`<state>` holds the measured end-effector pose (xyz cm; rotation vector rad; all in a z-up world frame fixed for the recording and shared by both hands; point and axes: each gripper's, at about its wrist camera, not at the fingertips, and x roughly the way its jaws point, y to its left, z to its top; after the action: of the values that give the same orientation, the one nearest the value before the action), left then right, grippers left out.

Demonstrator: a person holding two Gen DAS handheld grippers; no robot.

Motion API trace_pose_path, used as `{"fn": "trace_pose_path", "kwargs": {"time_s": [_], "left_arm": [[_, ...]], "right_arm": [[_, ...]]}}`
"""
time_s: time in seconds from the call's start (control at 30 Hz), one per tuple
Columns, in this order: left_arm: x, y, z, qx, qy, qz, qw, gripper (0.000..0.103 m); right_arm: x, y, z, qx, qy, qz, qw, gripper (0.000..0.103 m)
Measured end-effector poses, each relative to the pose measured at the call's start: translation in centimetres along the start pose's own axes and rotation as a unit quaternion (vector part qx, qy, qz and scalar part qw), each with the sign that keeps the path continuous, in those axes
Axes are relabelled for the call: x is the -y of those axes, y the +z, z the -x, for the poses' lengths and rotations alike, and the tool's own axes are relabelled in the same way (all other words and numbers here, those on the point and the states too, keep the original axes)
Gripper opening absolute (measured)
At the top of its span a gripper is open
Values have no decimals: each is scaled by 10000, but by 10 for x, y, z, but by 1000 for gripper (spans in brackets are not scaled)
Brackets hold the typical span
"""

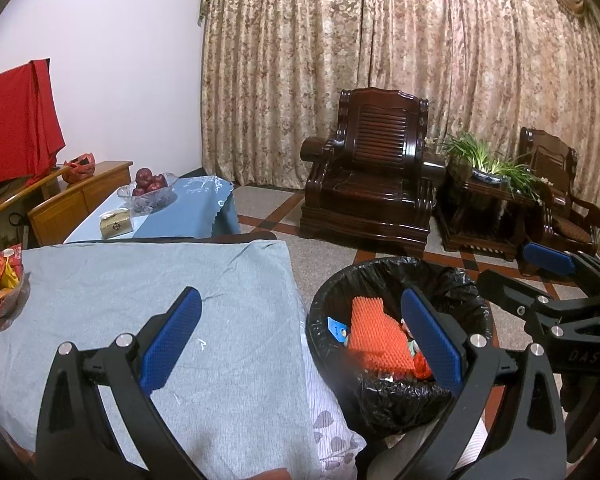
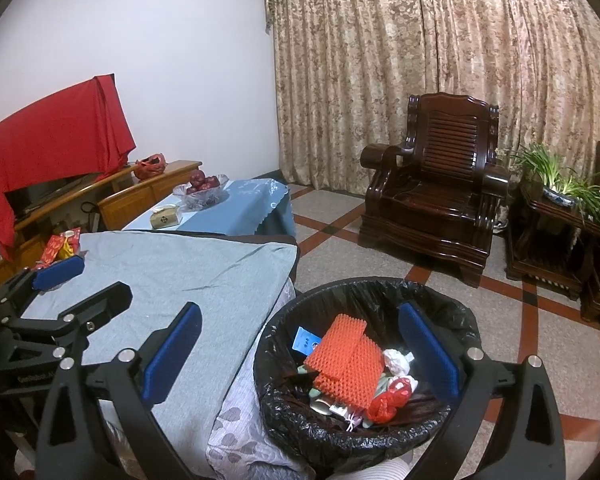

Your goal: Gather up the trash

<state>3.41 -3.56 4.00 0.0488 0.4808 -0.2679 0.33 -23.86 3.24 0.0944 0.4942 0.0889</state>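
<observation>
The left gripper [image 1: 300,344] hangs with its jaws spread wide and nothing between them, straddling the edge of the grey cloth [image 1: 140,304] on the table and the rim of the bin [image 1: 396,396]. The right gripper [image 2: 300,354] is likewise wide open and empty, its right finger over the bin's mouth.

The bin, lined with a black bag, stands on the floor just beside the table, at about five o'clock in both views. Inside lie an orange foam net [image 2: 348,364], a blue packet [image 2: 306,340], a crumpled white tissue [image 2: 396,360] and a red wrapper [image 2: 388,400].

At nine o'clock on the cloth sits a dish of red packets [image 1: 0,288].
</observation>
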Motion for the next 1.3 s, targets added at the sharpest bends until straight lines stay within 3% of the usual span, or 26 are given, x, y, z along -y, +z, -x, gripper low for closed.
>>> {"fn": "trace_pose_path", "kwargs": {"time_s": [1.3], "left_arm": [[0,-3,0,-36,2,1,10000,97]], "right_arm": [[0,-1,-2,-26,6,14,10000,97]]}}
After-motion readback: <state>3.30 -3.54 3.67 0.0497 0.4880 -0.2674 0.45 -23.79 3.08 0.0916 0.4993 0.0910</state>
